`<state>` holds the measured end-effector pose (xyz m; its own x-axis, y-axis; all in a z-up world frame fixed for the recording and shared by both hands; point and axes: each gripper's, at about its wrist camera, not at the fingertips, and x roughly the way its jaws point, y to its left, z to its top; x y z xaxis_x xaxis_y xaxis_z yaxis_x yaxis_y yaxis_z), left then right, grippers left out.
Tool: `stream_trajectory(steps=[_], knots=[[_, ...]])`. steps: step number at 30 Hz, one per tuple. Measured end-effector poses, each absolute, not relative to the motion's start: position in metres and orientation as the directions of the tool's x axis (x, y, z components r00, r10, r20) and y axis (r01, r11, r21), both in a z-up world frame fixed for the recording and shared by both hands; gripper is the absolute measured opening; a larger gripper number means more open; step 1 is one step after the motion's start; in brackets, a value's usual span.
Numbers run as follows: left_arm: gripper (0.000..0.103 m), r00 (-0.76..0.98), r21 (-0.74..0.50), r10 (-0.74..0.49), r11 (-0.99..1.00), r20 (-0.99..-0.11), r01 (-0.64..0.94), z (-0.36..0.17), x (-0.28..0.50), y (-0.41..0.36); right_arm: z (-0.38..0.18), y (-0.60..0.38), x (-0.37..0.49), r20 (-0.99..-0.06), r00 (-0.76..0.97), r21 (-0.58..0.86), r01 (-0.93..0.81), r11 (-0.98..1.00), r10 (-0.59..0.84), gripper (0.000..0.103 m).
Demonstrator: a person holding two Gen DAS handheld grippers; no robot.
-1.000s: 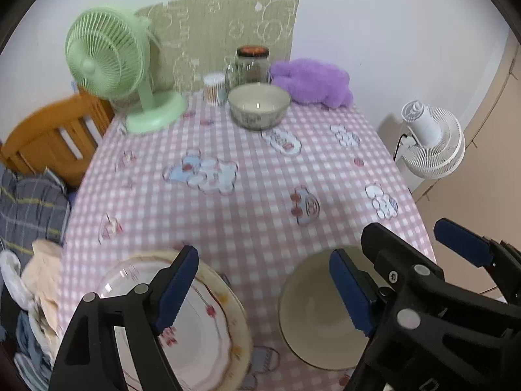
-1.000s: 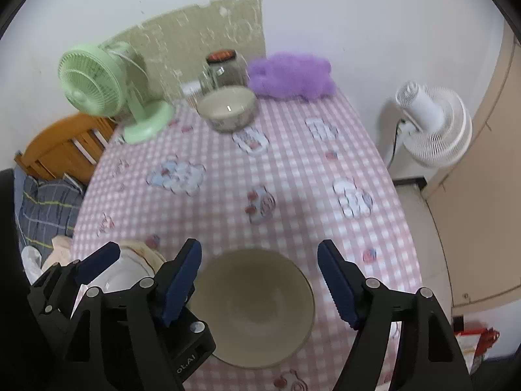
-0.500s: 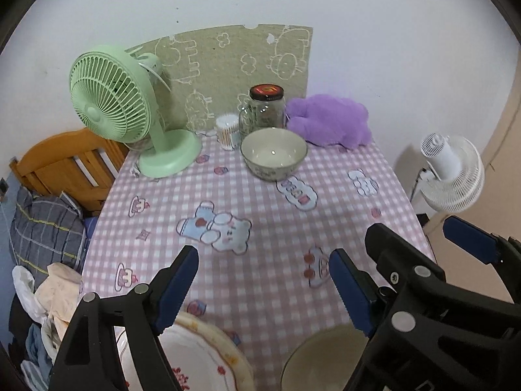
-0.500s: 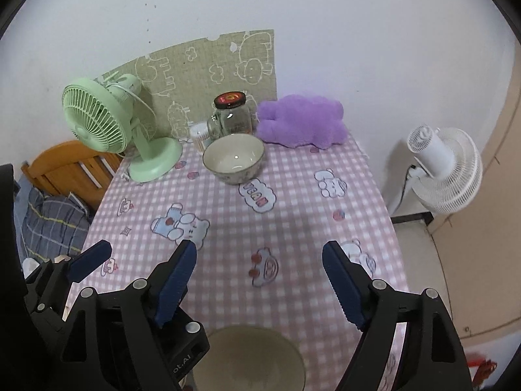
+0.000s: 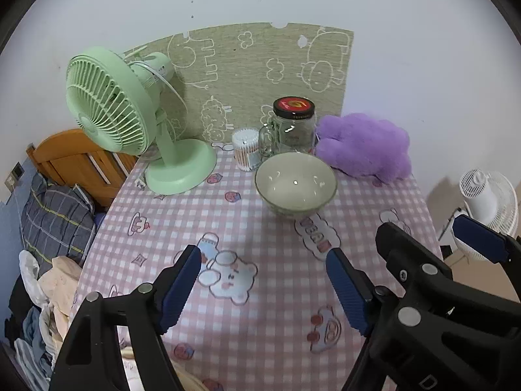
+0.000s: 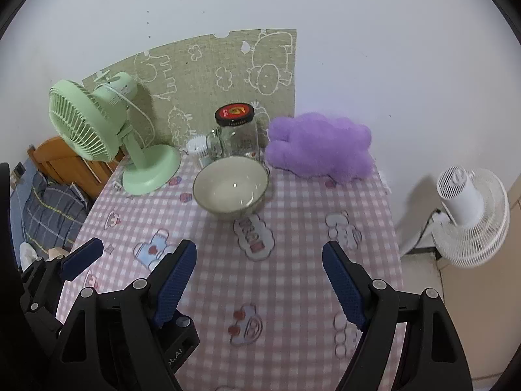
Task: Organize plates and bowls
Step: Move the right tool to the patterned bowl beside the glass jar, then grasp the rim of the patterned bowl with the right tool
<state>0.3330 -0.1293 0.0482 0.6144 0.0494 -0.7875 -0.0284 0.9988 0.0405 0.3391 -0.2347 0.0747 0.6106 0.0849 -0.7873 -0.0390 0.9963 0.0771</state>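
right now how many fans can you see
2. A mint green plastic desk fan stands on the pink checked tablecloth at its far left corner. A white floor fan stands on the floor right of the table. Others may be out of frame.

lowercase "ot.ai" letters, partly cut off, on the black body of the left gripper (image 6: pixel 130 265). jar lid (image 5: pixel 293 105) has a red-gold emblem, unreadable. tablecloth (image 5: pixel 260 228) badge lettering too blurry.
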Motion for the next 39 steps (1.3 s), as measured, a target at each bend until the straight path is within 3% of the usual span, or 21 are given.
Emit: stream_trajectory(steps=[13,23,39], knots=[[0.074,0.626,0.069,0.1,0.995,-0.773,-0.073,0.023,0.408,-0.124,0.048,-0.233,0.421,-0.774,0.624,0.103,-0.043,0.994,0.108,0.082],[0.066,0.605,0.081,0.12,0.993,-0.787,-0.09,-0.016,0.46,-0.119,0.011,-0.229,0.474,-0.771,0.631,0.086,-0.029,0.996,0.085,0.082],[0.04,0.509,0.051,0.07,0.997,-0.858,-0.052,-0.072,0.501,-0.117,-0.052,-0.229,0.516,-0.829,0.548,0.132,0.0,0.991,0.11,0.052]])
